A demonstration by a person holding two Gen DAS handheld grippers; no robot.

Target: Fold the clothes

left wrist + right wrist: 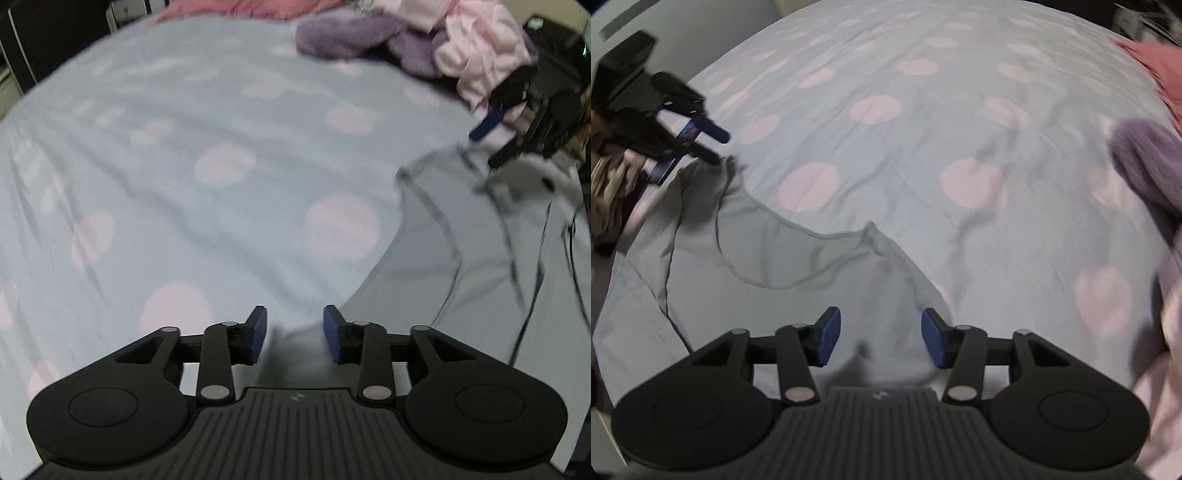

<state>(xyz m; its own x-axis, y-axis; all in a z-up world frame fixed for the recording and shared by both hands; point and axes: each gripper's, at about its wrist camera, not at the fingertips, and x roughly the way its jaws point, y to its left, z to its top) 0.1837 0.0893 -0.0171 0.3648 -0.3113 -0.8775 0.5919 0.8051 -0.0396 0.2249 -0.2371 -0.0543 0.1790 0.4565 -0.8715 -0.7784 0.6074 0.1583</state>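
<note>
A pale grey garment (798,280) lies flat on the bed, its curved neckline (783,254) facing the far side. My right gripper (881,338) hovers open over one shoulder of it, cloth showing between its blue pads (827,336). My left gripper (295,334) is open as well, just above the garment's edge (461,280), with a blurred fold of grey cloth in its gap. Each gripper shows in the other's view: the right gripper (493,142) at the far right, the left gripper (716,147) at the garment's far corner.
The bed sheet (184,110) is pale blue with pink dots and slightly wrinkled. A purple fleece (354,37) and a pink garment (480,48) are piled at its far right; the fleece (1145,162) also shows beside the right gripper. A reddish cloth (229,7) lies at the far edge.
</note>
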